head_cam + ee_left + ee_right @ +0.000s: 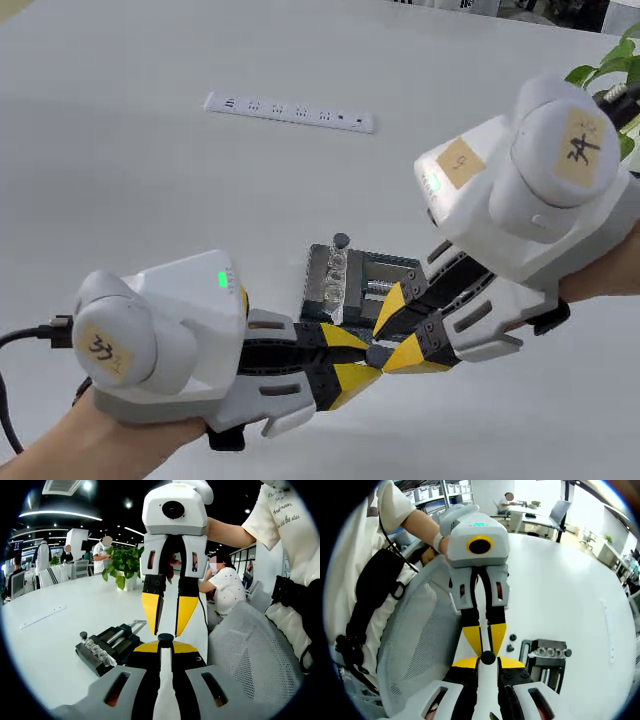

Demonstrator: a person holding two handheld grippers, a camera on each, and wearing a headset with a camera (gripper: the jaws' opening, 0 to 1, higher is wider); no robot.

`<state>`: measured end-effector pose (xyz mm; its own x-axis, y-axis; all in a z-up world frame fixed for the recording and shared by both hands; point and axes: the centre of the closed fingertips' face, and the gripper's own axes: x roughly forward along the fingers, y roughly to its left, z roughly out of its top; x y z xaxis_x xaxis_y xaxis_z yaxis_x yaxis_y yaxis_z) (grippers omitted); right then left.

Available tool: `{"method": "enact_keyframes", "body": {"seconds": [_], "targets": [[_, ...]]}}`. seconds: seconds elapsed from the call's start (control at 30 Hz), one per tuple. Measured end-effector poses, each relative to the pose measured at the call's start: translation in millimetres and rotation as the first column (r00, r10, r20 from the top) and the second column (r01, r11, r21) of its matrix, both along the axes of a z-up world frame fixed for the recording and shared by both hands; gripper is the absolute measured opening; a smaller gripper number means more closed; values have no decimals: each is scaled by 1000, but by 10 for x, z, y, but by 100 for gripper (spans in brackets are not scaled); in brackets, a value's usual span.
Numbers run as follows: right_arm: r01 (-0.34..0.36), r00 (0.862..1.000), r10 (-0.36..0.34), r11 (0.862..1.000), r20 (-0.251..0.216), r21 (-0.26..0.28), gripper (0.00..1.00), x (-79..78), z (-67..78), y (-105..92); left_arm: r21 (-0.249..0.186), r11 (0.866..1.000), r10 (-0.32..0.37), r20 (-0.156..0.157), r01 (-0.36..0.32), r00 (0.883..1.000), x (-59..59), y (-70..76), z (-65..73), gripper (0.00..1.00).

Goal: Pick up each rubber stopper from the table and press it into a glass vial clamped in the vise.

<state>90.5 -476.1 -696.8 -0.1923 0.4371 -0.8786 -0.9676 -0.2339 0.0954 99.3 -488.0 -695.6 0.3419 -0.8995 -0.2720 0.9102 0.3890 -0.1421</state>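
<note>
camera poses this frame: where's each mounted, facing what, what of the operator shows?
Head view: on headset, looking down at left gripper, right gripper and vise; forearms show.
Left gripper view: on left gripper, facing the right gripper head-on; own jaws, arm, shirt show.
Right gripper view: on right gripper, facing the left gripper; own jaws, arm, shirt show.
Shared by both gripper views: vise, rubber stopper at the tips.

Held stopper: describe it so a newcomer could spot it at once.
On the white table, near the vise, the left gripper and right gripper meet tip to tip. The small black stopper is pinched in the left gripper's fingers; the loose stoppers lie on the table.
</note>
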Motion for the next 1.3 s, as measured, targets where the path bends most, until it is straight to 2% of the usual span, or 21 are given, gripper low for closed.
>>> {"method": "enact_keyframes", "body": {"seconds": [0.4,0.8,1.0,1.13,1.2,1.3], "targets": [[-15,1000,15,1000,8,-16,7,-19,-15,-1,-1,1000,-4,-5,4,1000,2,-20,-2,4],[-16,1000,16,999,16,-28,5,-9,-24,6,-10,1000,1,-29,-1,1000,7,-17,-11,4],[-19,1000,19,999,7,-34,5,2,-35,-1,-3,1000,-2,-5,2,1000,11,-25,-19,4],[-17,1000,17,999,4,-39,5,17,-43,-5,-7,1000,3,-5,-4,1000,20,-28,-19,4],[-13,1000,13,999,-4,-33,5,20,-35,5,12,1000,16,5,-16,1000,45,-7,-50,8],[-8,1000,8,1000,-5,-26,5,39,-26,20,17,999,32,3,-32,999,70,23,-80,15]]}}
